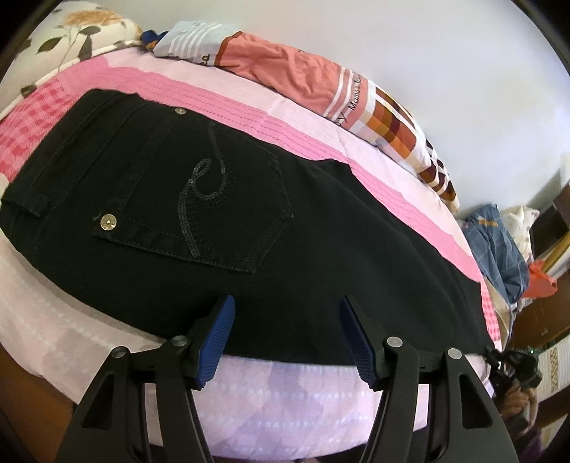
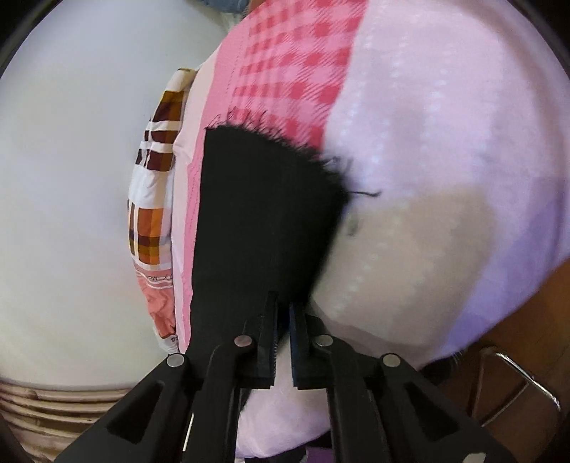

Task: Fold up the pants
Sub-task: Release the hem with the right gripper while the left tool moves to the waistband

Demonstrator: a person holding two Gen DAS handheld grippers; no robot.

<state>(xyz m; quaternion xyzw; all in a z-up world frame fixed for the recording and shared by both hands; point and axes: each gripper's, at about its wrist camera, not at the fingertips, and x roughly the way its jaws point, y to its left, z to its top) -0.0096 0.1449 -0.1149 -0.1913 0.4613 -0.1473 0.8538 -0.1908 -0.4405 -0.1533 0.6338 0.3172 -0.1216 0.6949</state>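
Black jeans (image 1: 213,213) lie flat on the pink bedspread (image 1: 374,167), back pocket with a sequin swirl facing up and the waistband at the left. My left gripper (image 1: 286,301) hovers open over the near edge of the jeans, and its blue pads (image 1: 217,334) touch nothing. In the right wrist view the frayed leg end (image 2: 256,199) runs from the hem down into my right gripper (image 2: 283,299), whose jaws stand almost together with black fabric between them. That leg end looks raised off the bed and blurred. A hand (image 1: 516,395) shows at the far right of the left wrist view.
A rolled orange-and-check quilt (image 1: 320,85) and a floral pillow (image 1: 82,28) line the white wall. A pile of blue clothes (image 1: 498,242) sits past the bed's end. The wooden bed frame (image 2: 516,310) and a metal chair frame (image 2: 516,374) stand beside the mattress edge.
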